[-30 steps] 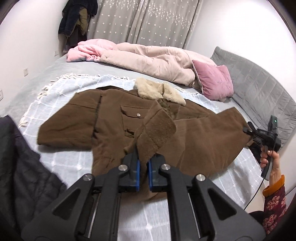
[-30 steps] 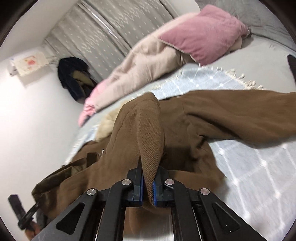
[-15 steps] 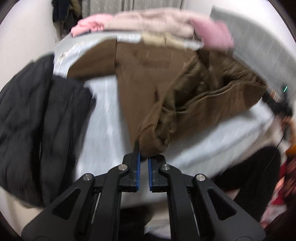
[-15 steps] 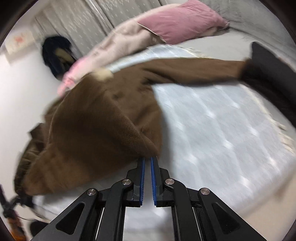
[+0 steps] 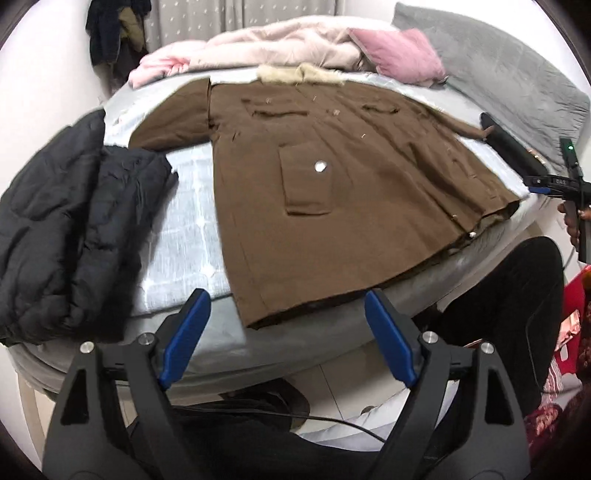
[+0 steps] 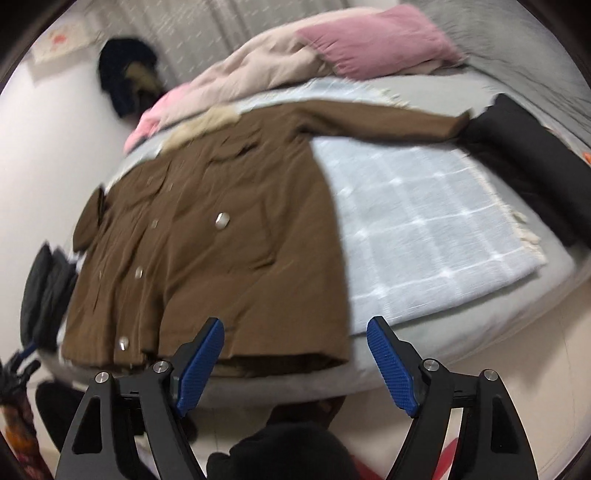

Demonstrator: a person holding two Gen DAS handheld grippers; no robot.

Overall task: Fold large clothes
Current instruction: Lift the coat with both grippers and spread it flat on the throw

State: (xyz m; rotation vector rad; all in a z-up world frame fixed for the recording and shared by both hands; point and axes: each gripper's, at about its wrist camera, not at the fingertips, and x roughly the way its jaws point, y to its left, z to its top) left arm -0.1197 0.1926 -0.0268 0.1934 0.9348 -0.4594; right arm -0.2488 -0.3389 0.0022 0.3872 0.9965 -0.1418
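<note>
Coat (image 5: 325,192) flat on bed (image 5: 207,343), long axis 12-to-6, collar at 12, hem nearest. Left gripper (image 5: 286,339) and right gripper (image 6: 295,363) just sprang wide, nothing between jaws. Hem corners at 12 of each; sleeves out at 10 and 2, likely next.

White walls (image 5: 48,66), grey dotted curtains (image 5: 288,11) at the top of the frame, grey padded headboard (image 5: 517,81) upper right, grey bed (image 5: 221,354) across the middle, pale floor (image 5: 332,380) below
</note>
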